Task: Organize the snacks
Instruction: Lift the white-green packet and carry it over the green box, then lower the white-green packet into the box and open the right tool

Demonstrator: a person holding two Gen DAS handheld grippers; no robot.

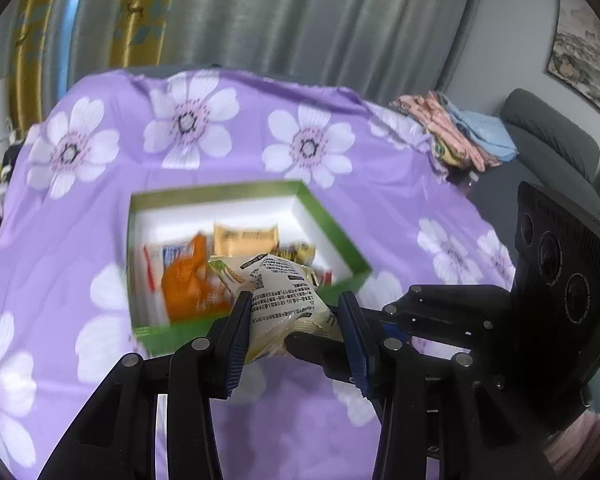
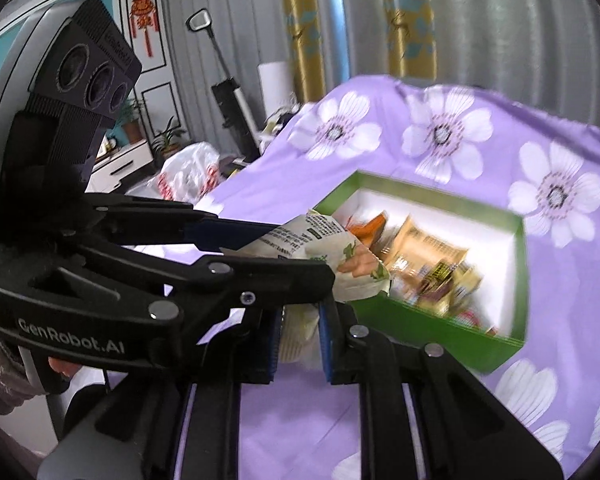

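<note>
A cream snack bag (image 1: 284,280) with black print hangs above the near edge of a green box (image 1: 332,232). My left gripper (image 1: 295,298) is shut on it, a blue pad on each side. The right gripper (image 1: 320,344) reaches in from the right and clamps the bag's lower end. In the right wrist view the right gripper (image 2: 300,312) pinches the pale bag (image 2: 352,264) between its pads, while the left gripper (image 2: 302,248) holds the upper part from the left. The box (image 2: 420,196) is white inside and holds several snack packets, among them an orange one (image 1: 184,288).
A purple cloth with white flowers (image 1: 260,128) covers the table under the box. Folded clothes (image 1: 460,136) lie at its far right corner beside a grey sofa (image 1: 548,136). A white plastic bag (image 2: 188,172) and an upright vacuum (image 2: 232,108) stand off the left edge.
</note>
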